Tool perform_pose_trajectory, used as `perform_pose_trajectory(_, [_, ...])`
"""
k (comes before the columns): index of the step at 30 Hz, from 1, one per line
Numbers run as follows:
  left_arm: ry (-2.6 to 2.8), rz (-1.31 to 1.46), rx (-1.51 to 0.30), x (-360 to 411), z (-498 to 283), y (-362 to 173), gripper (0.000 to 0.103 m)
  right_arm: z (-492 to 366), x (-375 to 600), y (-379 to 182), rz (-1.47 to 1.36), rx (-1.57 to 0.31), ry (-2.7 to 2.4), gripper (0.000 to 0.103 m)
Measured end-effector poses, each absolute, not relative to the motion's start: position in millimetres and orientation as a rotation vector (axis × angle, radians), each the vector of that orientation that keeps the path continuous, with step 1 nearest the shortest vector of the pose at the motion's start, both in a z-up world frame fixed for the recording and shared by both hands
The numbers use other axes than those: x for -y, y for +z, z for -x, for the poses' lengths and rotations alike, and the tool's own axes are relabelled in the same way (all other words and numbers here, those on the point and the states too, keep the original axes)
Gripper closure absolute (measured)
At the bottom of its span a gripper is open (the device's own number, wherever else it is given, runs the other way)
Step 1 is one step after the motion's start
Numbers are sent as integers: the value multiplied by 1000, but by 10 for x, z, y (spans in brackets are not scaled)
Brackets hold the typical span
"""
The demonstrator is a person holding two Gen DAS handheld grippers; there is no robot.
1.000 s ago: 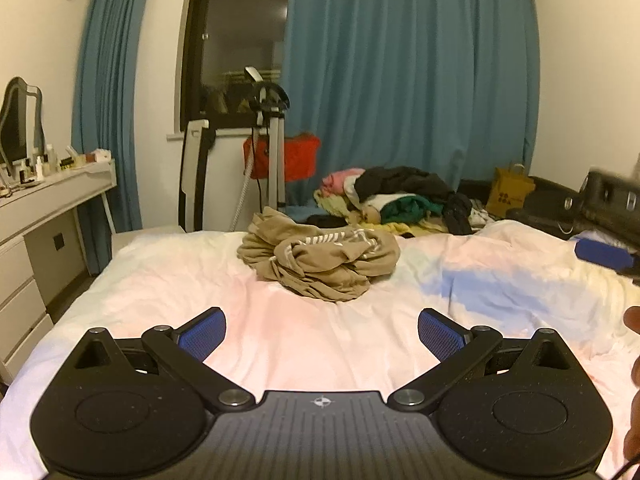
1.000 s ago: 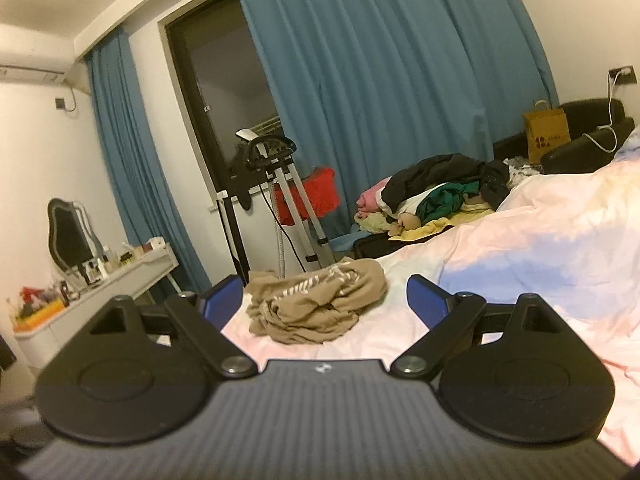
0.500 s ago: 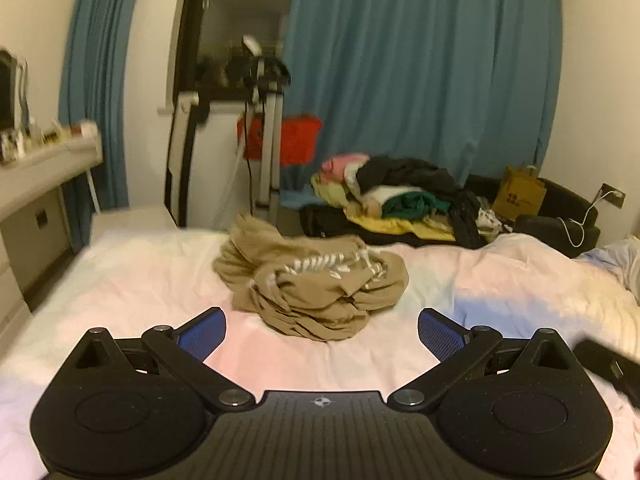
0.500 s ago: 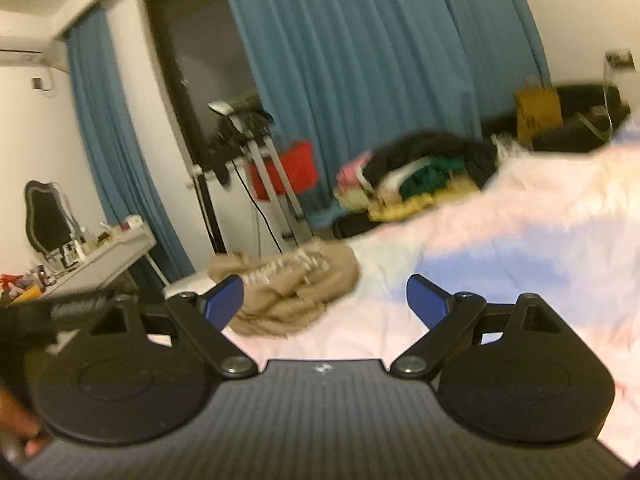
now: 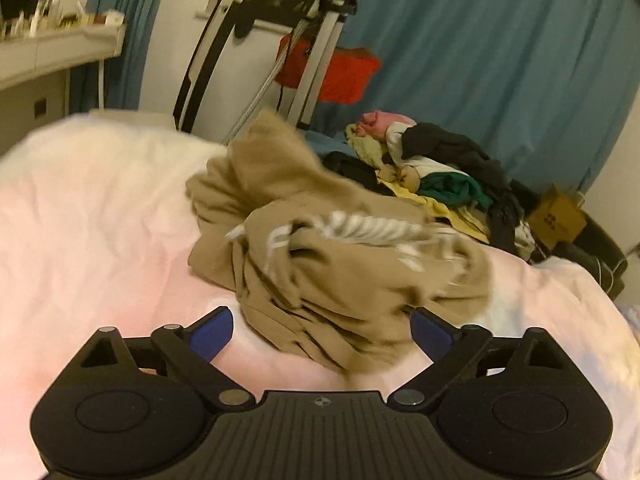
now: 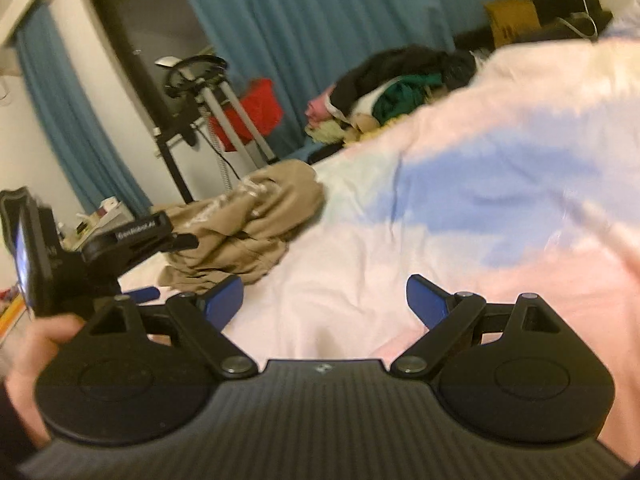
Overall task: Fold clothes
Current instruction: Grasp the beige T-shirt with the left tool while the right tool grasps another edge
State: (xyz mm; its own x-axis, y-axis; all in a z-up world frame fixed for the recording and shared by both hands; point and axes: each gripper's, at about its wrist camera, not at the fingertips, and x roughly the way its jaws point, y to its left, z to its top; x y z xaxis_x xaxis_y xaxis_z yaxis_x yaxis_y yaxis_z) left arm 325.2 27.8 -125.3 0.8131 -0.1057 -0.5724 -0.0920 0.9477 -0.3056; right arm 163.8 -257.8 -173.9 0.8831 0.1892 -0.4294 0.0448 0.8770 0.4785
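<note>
Bed (image 5: 100, 216), "GenRobot.AI"-marked left claw (image 6: 138, 294)

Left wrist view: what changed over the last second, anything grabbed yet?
The left hand-held gripper moved forward and down: the crumpled tan garment, well ahead a second ago, now lies partly between its open fingers. The right hand-held gripper also advanced over the pink-and-blue bedding and now sees the left unit and the hand holding it. Nothing grasped; both remain open. The garment stays bunched, the clothes pile unmoved.
</note>
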Motion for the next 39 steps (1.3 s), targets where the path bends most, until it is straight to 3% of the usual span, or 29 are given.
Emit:
perform_pose_trajectory(6, [-4, 380, -546, -419, -3581, -1550, 28, -1865, 2621, -1991, -476, -439, -35, 13])
perform_pose_trajectory(9, [3, 386, -473, -389, -3589, -1483, 54, -1911, 2599, -2092, -494, -458, -64, 13])
perform_pose_trajectory(10, [9, 390, -445, -394, -3574, -1465, 71, -1914, 2581, -2129, -498, -470, -71, 13])
perform_pose_trajectory(11, [14, 407, -433, -405, -3552, -1437, 81, -1912, 2556, -2152, -496, -476, -69, 13])
perform_pose_trajectory(13, [12, 427, -415, -416, -3504, -1372, 86, -1899, 2491, -2159, -473, -469, -41, 13])
perform_pose_trajectory(28, [-251, 301, -172, -388, -1680, -291, 96, -1308, 2180, -1621, -291, -236, 33, 13])
perform_pose_trajectory(33, [-302, 252, -140, -456, -1026, -122, 96, -1045, 2040, -1497, -284, -265, 149, 13])
perform_pose_trajectory(39, [-264, 338, -181, -807, -823, -125, 96, -1020, 1697, -1595, -172, -387, 293, 14])
